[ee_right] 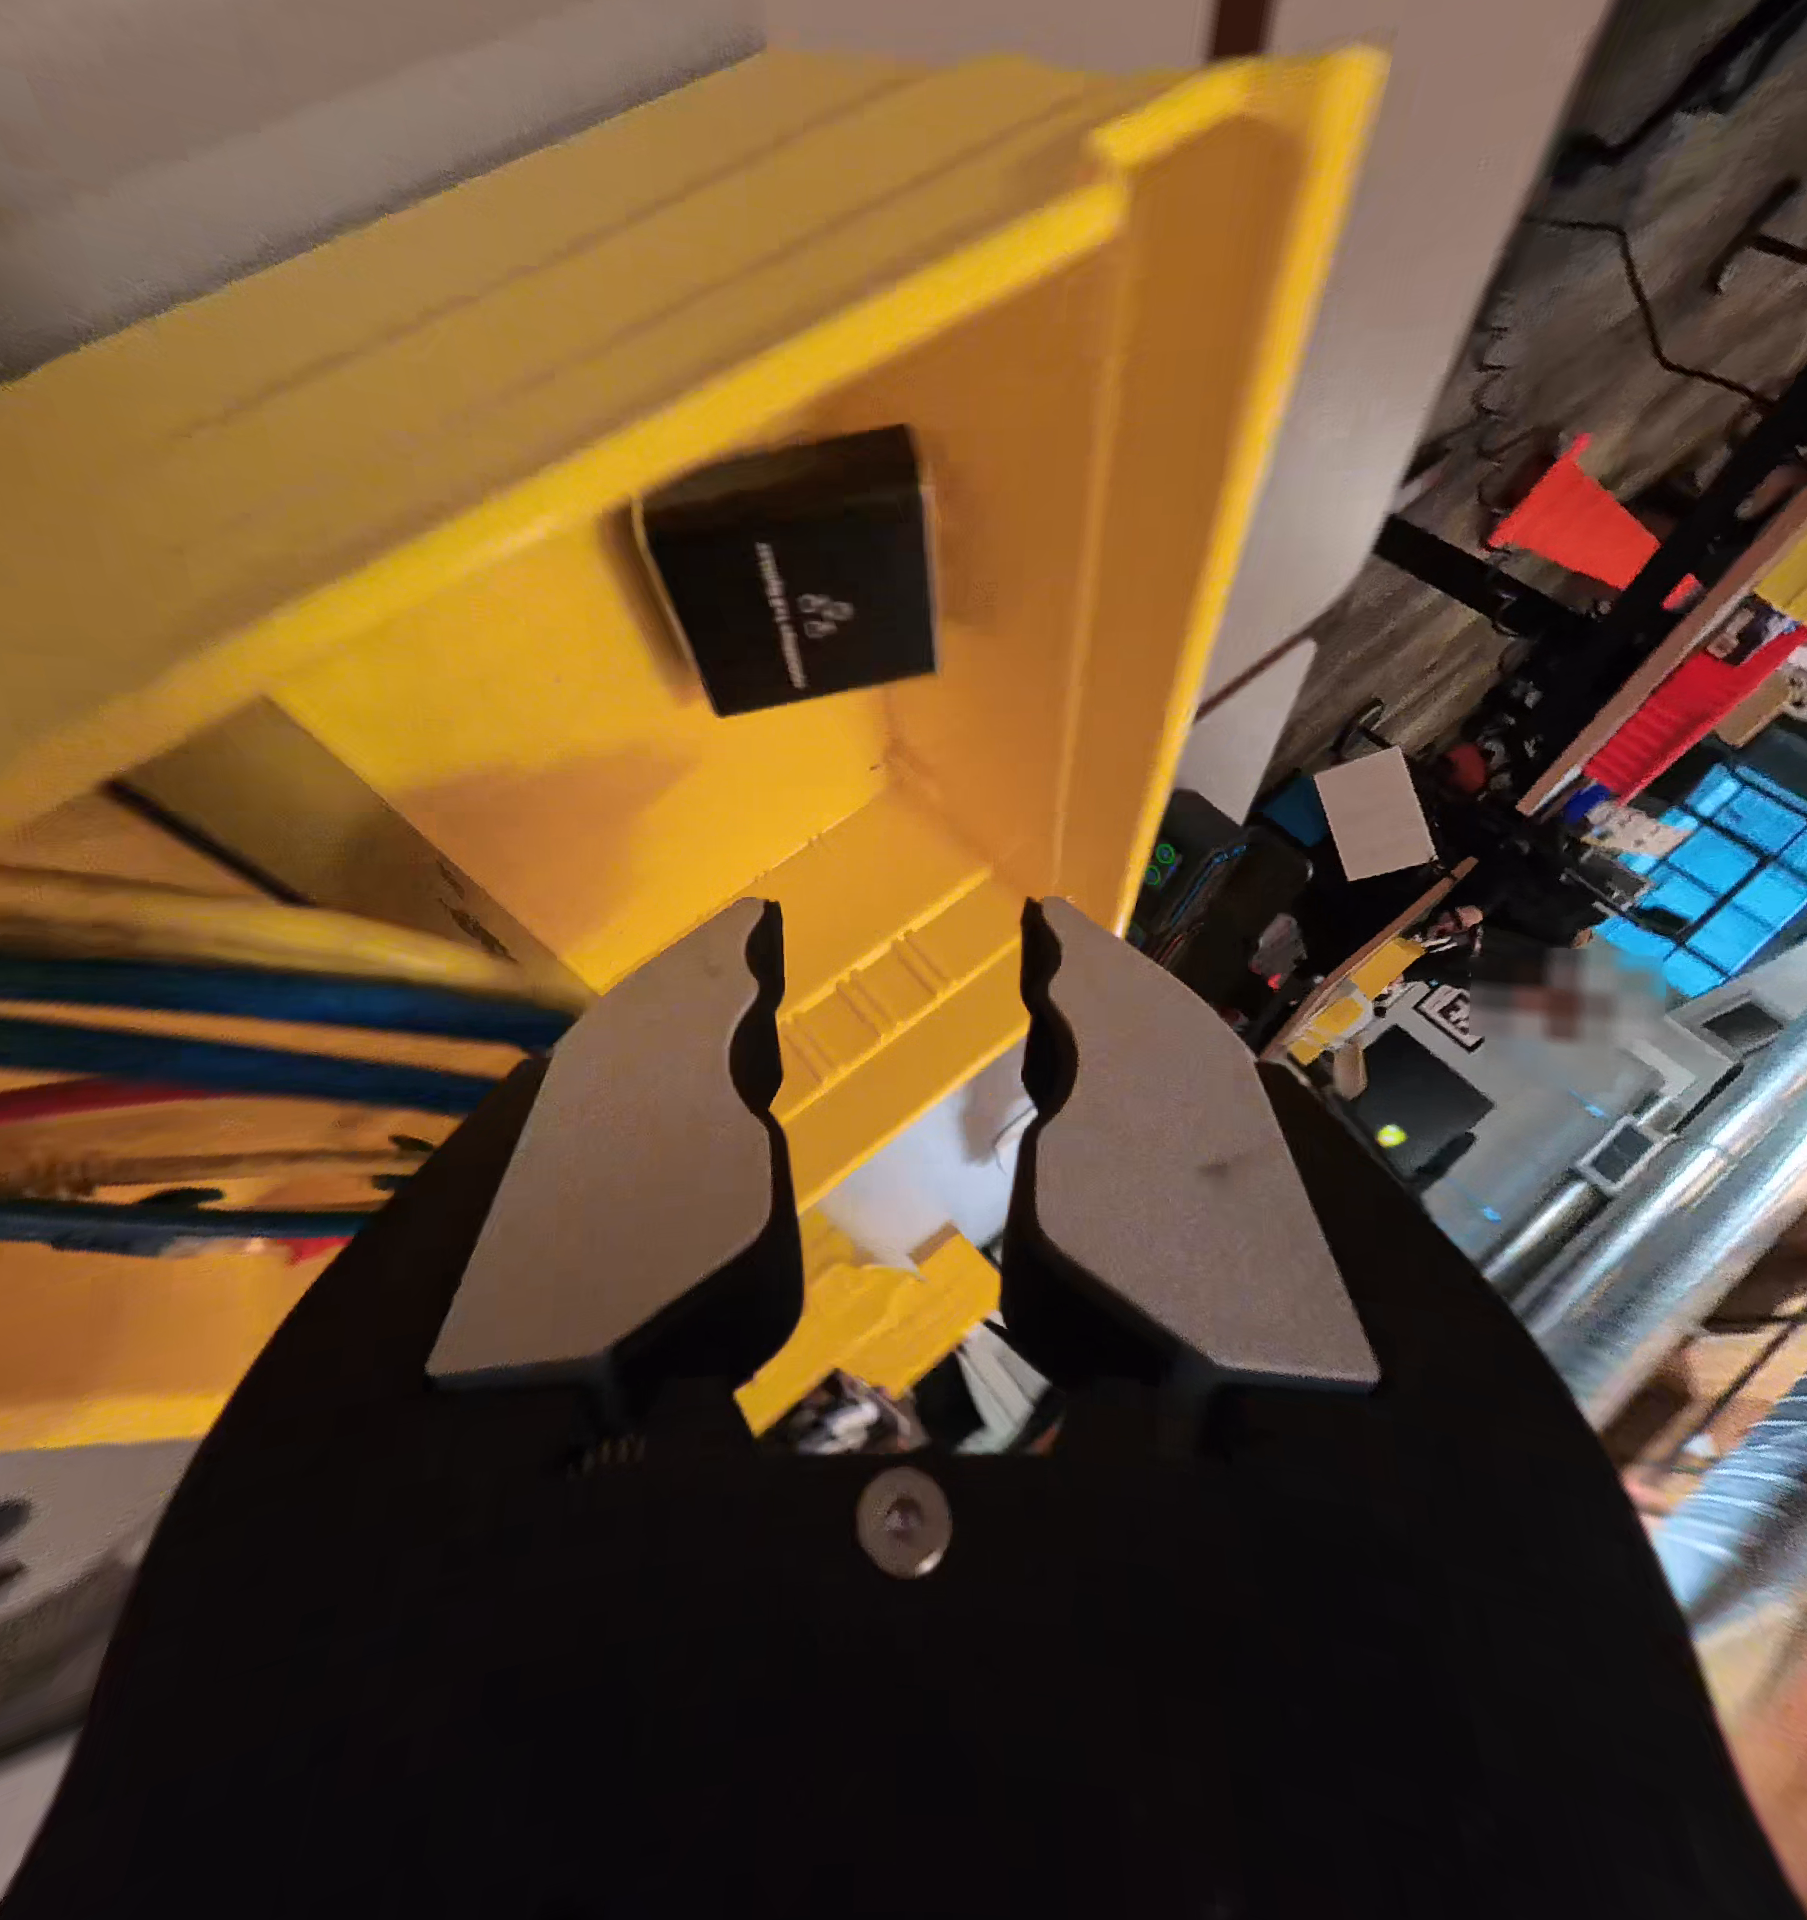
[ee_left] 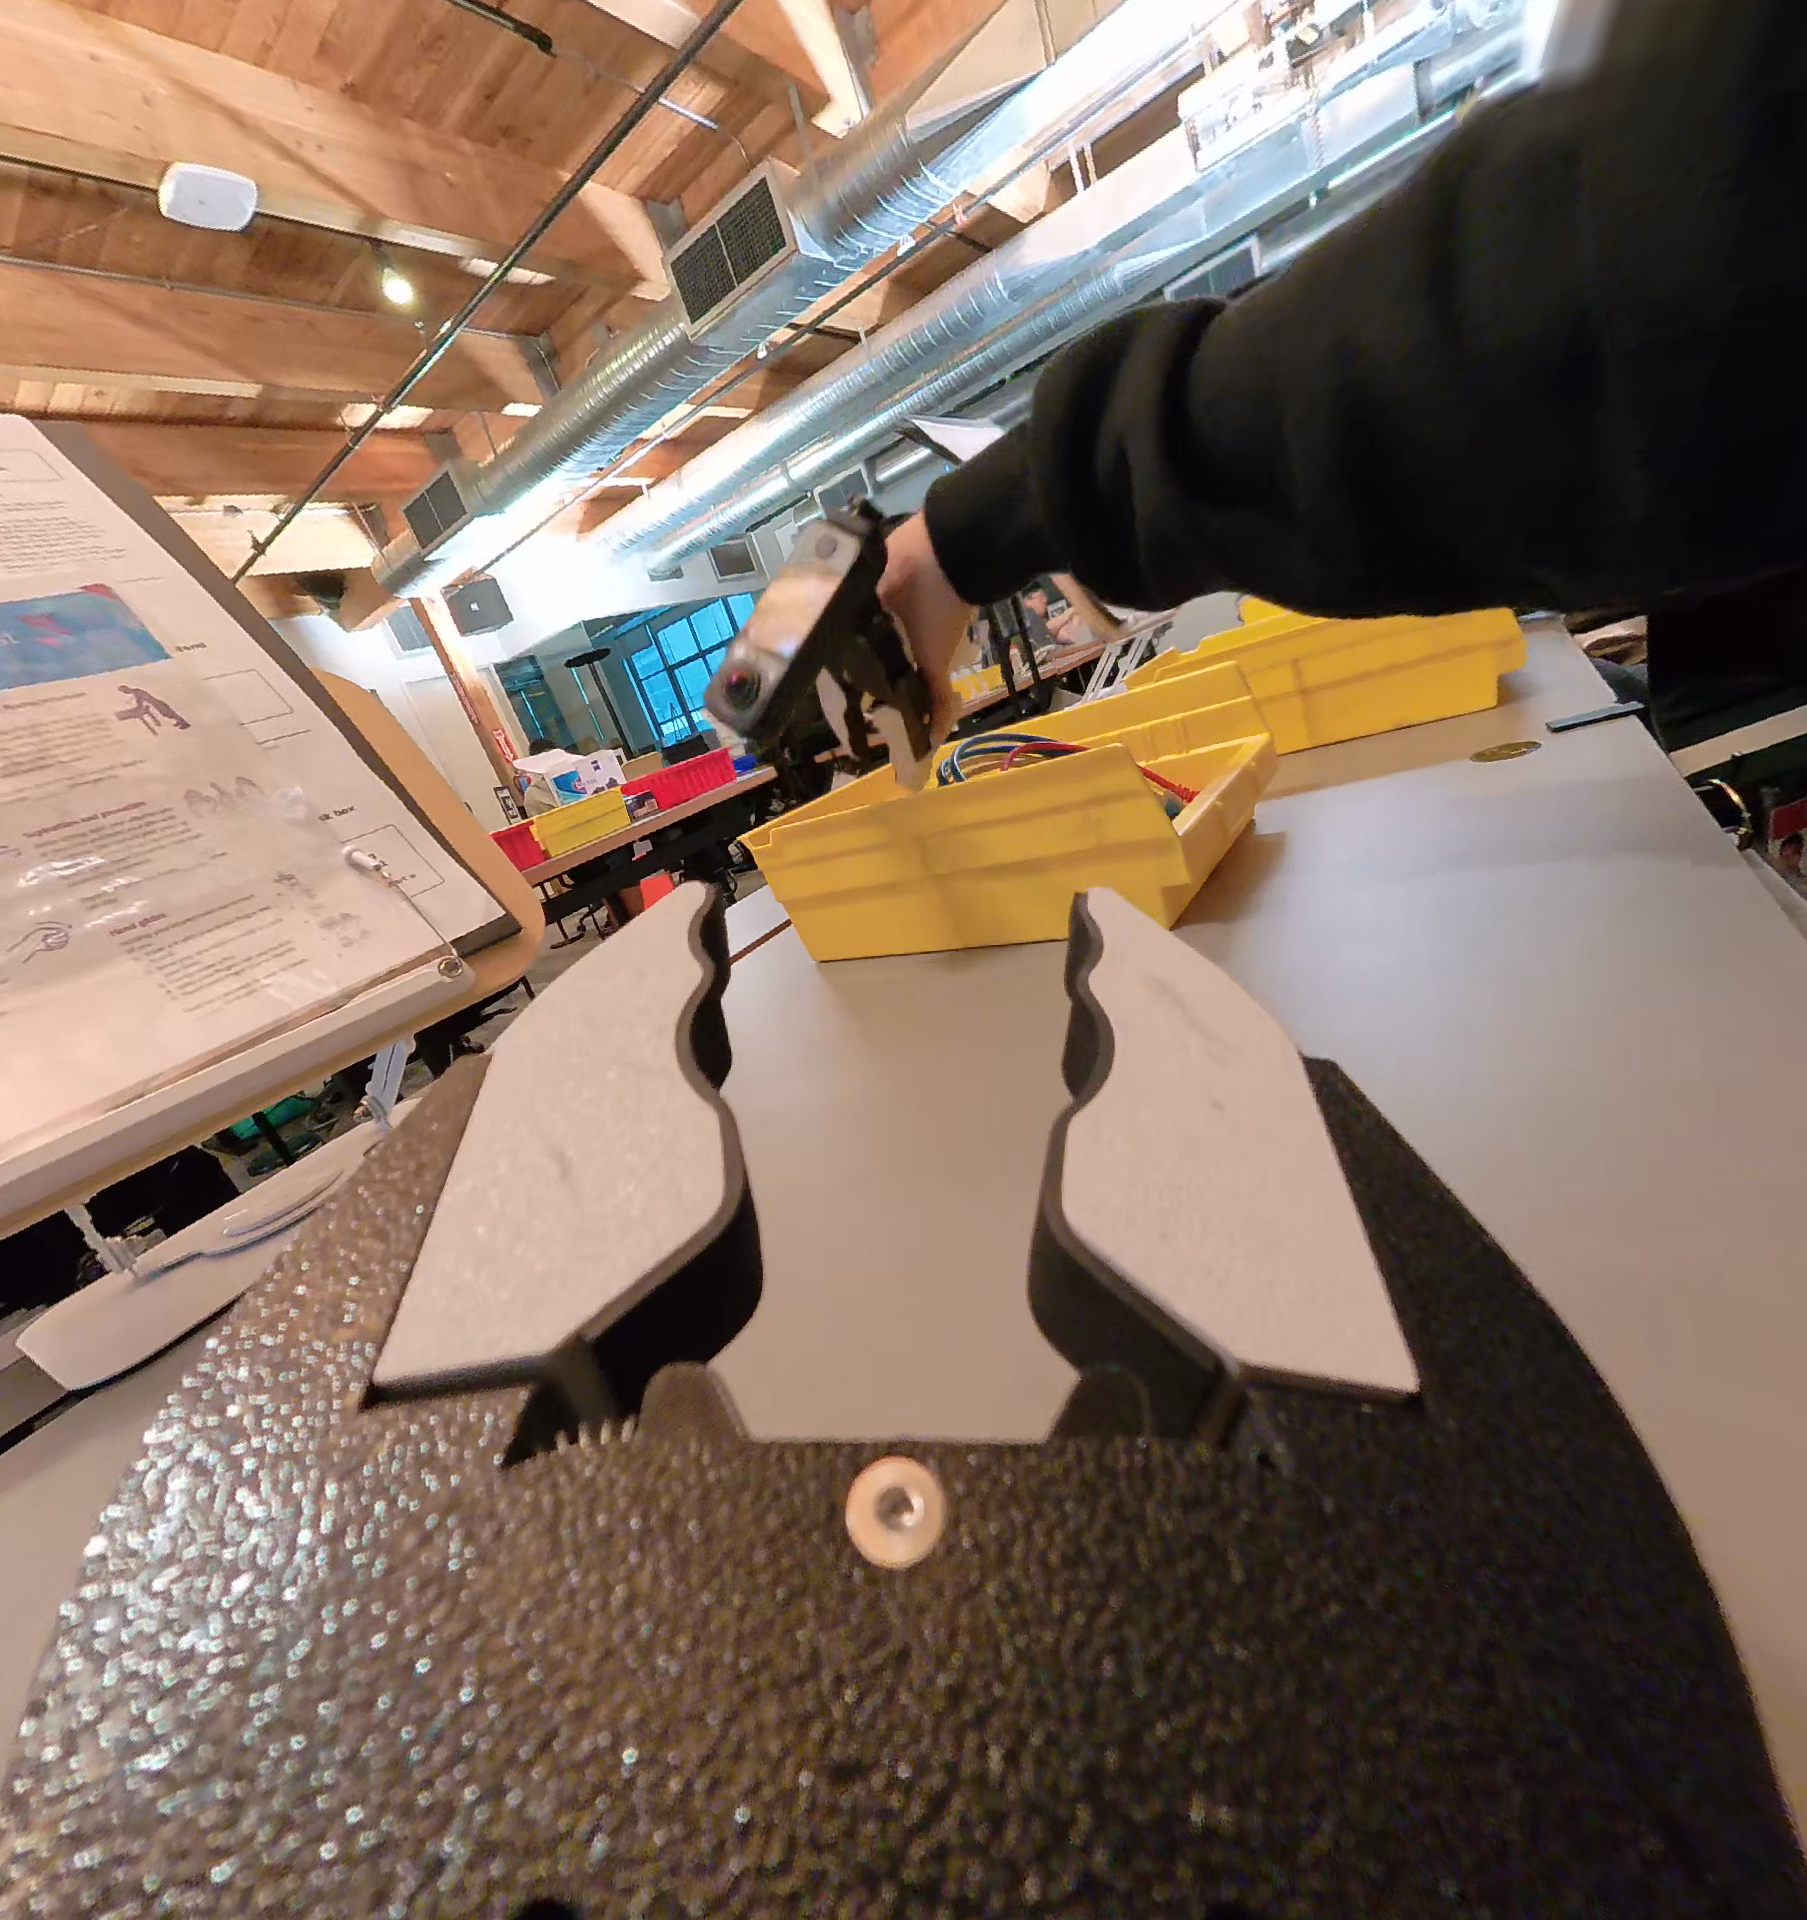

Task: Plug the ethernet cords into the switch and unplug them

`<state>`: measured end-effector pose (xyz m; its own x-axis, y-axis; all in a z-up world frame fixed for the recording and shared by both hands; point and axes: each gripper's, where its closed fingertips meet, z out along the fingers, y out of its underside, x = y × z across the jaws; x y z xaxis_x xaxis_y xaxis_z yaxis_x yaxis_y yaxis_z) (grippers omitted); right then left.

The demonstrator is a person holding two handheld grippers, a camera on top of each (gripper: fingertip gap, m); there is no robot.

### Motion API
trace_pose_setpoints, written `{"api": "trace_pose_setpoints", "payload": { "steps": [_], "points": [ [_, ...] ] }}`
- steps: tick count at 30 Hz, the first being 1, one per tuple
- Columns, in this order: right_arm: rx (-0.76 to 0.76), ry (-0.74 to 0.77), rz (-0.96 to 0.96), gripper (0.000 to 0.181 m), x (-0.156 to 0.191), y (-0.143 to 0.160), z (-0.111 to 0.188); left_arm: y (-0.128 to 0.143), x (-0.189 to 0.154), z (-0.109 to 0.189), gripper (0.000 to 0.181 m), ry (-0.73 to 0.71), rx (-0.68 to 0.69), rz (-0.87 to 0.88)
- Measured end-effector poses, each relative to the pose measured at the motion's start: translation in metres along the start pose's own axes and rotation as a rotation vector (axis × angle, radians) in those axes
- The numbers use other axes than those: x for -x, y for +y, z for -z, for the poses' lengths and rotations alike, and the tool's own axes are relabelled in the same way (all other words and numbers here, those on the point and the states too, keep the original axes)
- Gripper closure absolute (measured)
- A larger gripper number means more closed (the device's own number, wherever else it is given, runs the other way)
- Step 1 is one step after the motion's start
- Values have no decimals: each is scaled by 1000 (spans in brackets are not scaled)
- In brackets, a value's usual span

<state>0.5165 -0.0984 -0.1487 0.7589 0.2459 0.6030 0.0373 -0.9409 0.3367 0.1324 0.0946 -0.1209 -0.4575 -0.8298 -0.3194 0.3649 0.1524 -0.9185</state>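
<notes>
So the switch (ee_right: 790, 571) is a small flat black box with some white print on its top face, lying flat on the floor of a yellow bin (ee_right: 525, 343), up near one corner and clear of the bin walls. From this angle I can't see its ports, and nothing looks plugged into it. The ethernet cords (ee_right: 203, 1049) are bundled at the other end of the same bin: mostly blue, with a red one and a yellow one mixed in. In the left wrist view the coils poke up over the rim (ee_left: 992, 758). Connectors are too blurry to make out.
</notes>
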Motion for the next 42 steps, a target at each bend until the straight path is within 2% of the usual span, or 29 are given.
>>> {"api": "trace_pose_setpoints", "payload": {
  "steps": [2,4,6,9,12,15,18,20,21,24,26,28,32,34,36,37,39,42],
  "points": [
    [-104,39,-148,134,-1,5,22,0,0,0,120,-1,1,-1],
    [-257,33,-330,133,14,11,49,1,-1,-1,120,0,7,-11],
    [-416,22,-520,131,41,21,77,2,-3,-2,121,3,16,-28],
    [-631,-27,-744,125,105,37,108,4,-1,-5,123,-23,44,-6],
    [-721,-47,-974,120,166,57,115,9,8,-14,129,-124,126,219],
    [-681,-42,-1142,110,200,83,99,29,-7,-30,126,-148,286,302],
    [-581,25,-1225,99,196,118,94,42,-41,-64,115,-88,397,330],
    [-657,107,-1309,100,182,131,104,39,-71,-98,112,-2,389,401],
    [-705,116,-1339,100,177,133,108,39,-84,-116,110,31,391,429],
    [-758,67,-1377,99,176,131,113,44,-102,-165,89,31,466,496],
    [-762,80,-1353,99,176,130,116,50,-108,-197,80,9,534,528],
    [-762,100,-1321,99,174,128,121,64,-106,-221,79,-61,622,522],
    [-799,122,-1270,99,169,119,135,93,-95,-252,92,-231,726,504],
    [-826,115,-1239,99,168,110,141,98,-84,-259,108,-297,721,456],
    [-839,115,-1220,99,167,105,143,98,-77,-265,130,-286,699,349],
    [-842,112,-1212,99,167,104,144,98,-71,-264,151,-303,699,285],
    [-847,104,-1198,99,168,101,146,100,-54,-255,162,-354,697,205],
    [-905,98,-1220,99,165,100,155,105,-21,-226,175,-420,681,233]
  ]
}}
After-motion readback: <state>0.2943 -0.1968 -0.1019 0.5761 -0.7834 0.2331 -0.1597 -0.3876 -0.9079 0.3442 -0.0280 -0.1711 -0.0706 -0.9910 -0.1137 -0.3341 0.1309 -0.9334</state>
